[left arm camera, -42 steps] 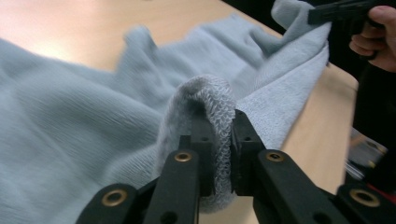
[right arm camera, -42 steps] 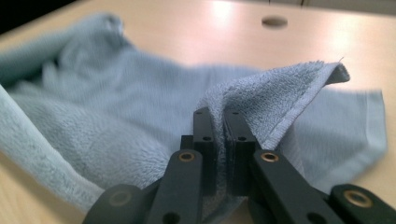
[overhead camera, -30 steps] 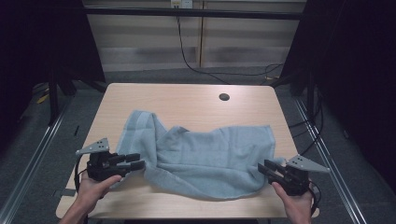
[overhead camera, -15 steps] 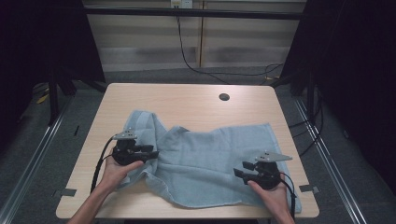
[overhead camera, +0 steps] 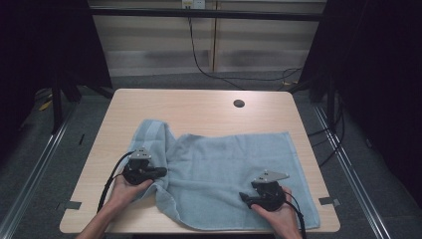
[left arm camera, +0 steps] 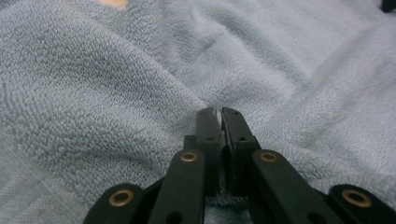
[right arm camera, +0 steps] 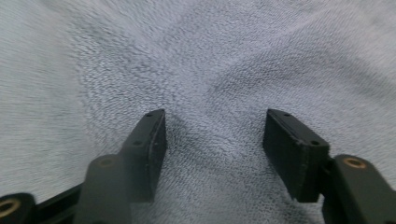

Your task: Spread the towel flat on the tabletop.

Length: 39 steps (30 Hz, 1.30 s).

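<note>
The towel (overhead camera: 229, 174) lies rumpled over the near half of the table (overhead camera: 199, 107), its far-left corner folded up toward ten o'clock and a loose fold hanging toward six near the front edge. Your left gripper (overhead camera: 158, 173) sits at the towel's nine o'clock edge; in the left gripper view its jaws are pressed together with a thin ridge of terry pinched between the tips (left arm camera: 219, 114). That bite looks shallow to me, so a quick pull could let the cloth slip free, or drag only one layer while the fold beneath stays put. Your right gripper (overhead camera: 245, 198) rests on the towel toward five o'clock, and its jaws have just been opening; in the right gripper view they stand spread (right arm camera: 212, 135) with flat cloth between them and nothing gripped. If you close there, I'd expect you to scrape the pile without gathering an edge, or catch a mid-panel bump instead of the hem, which would twist the towel when you lift. Pulling with the left while the right is empty could also slide the whole towel toward nine o'clock and off the front edge.
</note>
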### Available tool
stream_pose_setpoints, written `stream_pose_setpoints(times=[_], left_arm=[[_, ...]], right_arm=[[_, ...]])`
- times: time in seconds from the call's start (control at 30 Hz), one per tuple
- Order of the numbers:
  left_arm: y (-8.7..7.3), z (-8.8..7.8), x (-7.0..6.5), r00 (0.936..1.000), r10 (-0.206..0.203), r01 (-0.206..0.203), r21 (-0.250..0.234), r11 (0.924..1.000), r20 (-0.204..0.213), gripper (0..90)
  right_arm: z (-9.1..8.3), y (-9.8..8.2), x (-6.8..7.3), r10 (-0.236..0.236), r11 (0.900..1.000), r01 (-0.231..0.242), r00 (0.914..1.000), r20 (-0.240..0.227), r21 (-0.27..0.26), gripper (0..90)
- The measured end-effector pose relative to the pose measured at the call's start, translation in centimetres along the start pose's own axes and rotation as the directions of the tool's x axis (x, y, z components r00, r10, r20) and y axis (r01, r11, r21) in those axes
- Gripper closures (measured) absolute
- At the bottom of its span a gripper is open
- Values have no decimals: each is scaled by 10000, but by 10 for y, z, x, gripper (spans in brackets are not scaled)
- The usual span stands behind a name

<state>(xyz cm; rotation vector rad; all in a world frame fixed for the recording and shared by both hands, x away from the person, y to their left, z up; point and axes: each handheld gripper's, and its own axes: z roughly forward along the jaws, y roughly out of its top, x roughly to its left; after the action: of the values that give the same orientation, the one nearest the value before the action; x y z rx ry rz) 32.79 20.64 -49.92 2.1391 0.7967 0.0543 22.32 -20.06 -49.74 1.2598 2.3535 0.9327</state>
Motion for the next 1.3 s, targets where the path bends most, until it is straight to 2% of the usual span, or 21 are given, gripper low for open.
stream_pose_setpoints(times=[0.1,0.17,0.23,0.3,0.37,0.43,0.47,0.6,0.63,0.7,0.77,0.8,0.87,0.93,1.0,1.03,1.1,1.17,1.23,1.3], left_arm=[[-4,-2,-3,9998,-122,123,-37,9999,171,865],[-5,-3,-5,9994,-155,157,-41,9999,307,868],[-6,-4,-10,9990,-131,131,-12,9999,423,868],[-5,-4,-15,9988,-2,0,38,10000,489,853],[-4,-8,-20,9984,64,-61,-54,10000,569,809],[-2,-11,-20,9982,75,-59,-264,9996,594,766],[0,-13,-18,9984,8,13,-368,9993,563,733],[3,-20,-5,9985,-342,378,-846,9957,433,677],[5,-21,-1,9986,-373,402,-819,9958,374,656],[8,-23,9,9982,-567,583,-987,9934,195,618],[10,-24,19,9958,-908,918,-1336,9868,141,601],[9,-23,24,9945,-1050,1045,-1373,9850,31,593],[7,-19,31,9920,-1241,1206,-1139,9862,-243,547],[6,-16,38,9967,-790,773,-783,9939,-191,474],[4,-11,40,9957,-632,607,-380,9974,-671,457],[3,-9,41,9961,-629,612,-292,9977,-619,454],[1,-7,40,9964,-438,425,-187,9989,-723,514],[0,-8,39,9965,-423,413,-145,9990,-717,621],[-3,-9,36,9970,-397,385,-203,9991,-663,754],[-6,-11,32,9975,-398,392,-117,9992,-592,818]], right_arm=[[4,6,-4,105,9999,-107,9998,187,80,500],[9,11,-11,41,10000,-39,9998,187,-80,627],[15,18,-20,109,9999,-109,9999,112,-56,795],[22,25,-29,486,9988,-486,9988,-12,-89,837],[30,34,-39,594,9982,-594,9982,-100,-44,842],[37,44,-47,376,9992,-375,9993,-74,99,843],[41,47,-53,459,9989,-458,9988,-147,37,844],[55,61,-70,587,9983,-588,9980,-254,-50,846],[58,64,-75,598,9982,-600,9978,-284,-77,846],[63,70,-84,833,9964,-835,9964,-179,-110,842],[66,76,-94,1289,9908,-1296,9915,-191,-384,845],[66,80,-98,1331,9896,-1340,9909,-205,-530,844],[66,86,-101,1268,9901,-1266,9919,0,-606,844],[66,92,-102,1224,9895,-1217,9925,36,-781,833],[64,94,-102,1288,9871,-1282,9917,4,-958,798],[62,94,-99,1274,9868,-1267,9918,7,-1007,758],[59,93,-95,1234,9864,-1226,9924,9,-1091,700],[53,91,-89,1156,9858,-1133,9932,120,-1243,643],[45,87,-83,1089,9848,-1071,9940,63,-1371,606],[36,81,-75,1083,9819,-1072,9941,-13,-1565,595]])
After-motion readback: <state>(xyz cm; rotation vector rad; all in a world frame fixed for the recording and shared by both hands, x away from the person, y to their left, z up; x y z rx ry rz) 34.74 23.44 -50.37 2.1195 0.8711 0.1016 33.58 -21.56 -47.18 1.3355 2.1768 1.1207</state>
